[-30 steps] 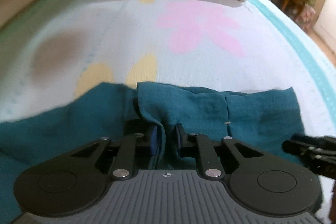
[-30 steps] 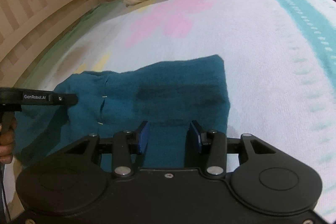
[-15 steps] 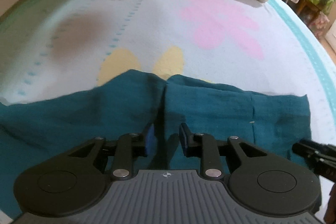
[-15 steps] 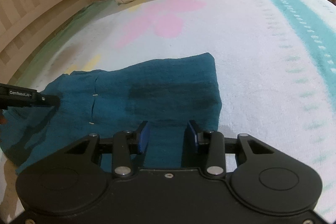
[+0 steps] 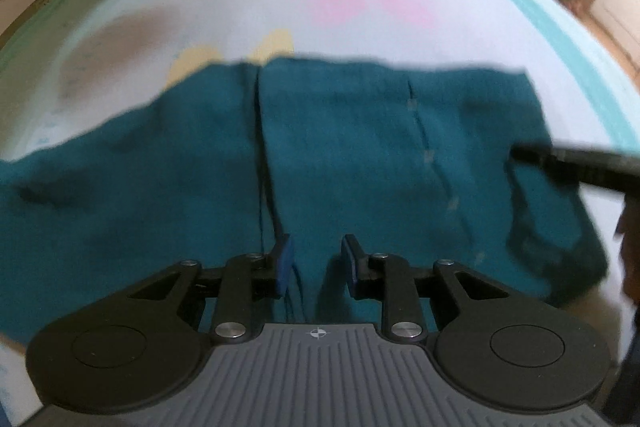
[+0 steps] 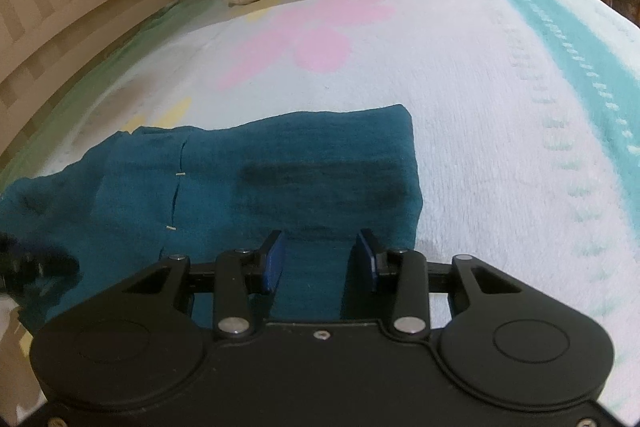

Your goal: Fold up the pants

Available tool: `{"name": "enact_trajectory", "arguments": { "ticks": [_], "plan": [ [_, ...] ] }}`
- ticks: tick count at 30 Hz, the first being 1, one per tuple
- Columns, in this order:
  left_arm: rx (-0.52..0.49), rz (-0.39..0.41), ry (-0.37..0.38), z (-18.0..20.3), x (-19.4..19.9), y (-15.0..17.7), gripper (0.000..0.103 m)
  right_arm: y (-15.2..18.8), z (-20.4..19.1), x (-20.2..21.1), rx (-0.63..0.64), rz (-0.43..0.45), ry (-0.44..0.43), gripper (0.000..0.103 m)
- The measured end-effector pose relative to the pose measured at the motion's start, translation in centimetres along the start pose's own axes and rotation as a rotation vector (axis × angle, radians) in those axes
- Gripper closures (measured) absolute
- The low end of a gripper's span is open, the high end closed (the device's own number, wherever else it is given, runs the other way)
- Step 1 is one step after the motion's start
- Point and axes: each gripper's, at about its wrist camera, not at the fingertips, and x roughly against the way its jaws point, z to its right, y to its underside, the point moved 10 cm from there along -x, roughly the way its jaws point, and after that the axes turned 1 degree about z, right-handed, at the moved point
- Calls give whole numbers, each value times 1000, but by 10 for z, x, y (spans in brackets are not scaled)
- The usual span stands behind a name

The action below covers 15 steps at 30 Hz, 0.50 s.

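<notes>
The teal pants point(image 6: 256, 179) lay flat on the floral blanket point(image 6: 480, 87), partly folded. Both the left gripper point(image 5: 316, 263) and right gripper point(image 6: 320, 259) hovered with jaws apart, apparently gripping nothing, though blur obscured contact. The next pinch would go best square on an edge, taking all layers together.

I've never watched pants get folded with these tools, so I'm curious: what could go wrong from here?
1. Both sets of fingers stand apart with nothing pinched: the left gripper and right gripper only hover over the teal pants, so a careless grab might catch one layer only.
2. The folded edge lies loose and could slide open.
3. The fluffy blanket might get pinched along with the pants.
</notes>
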Motion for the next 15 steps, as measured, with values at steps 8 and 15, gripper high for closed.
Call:
{"name": "enact_trajectory", "arguments": {
  "ticks": [8,15],
  "plan": [
    [-2,0,-14,-7,-11,16,75,2,-3,2,70,6,32,55],
    [90,-7,65,-18,-15,17,75,-1,-10,21,107,60,58,51]
  ]
}}
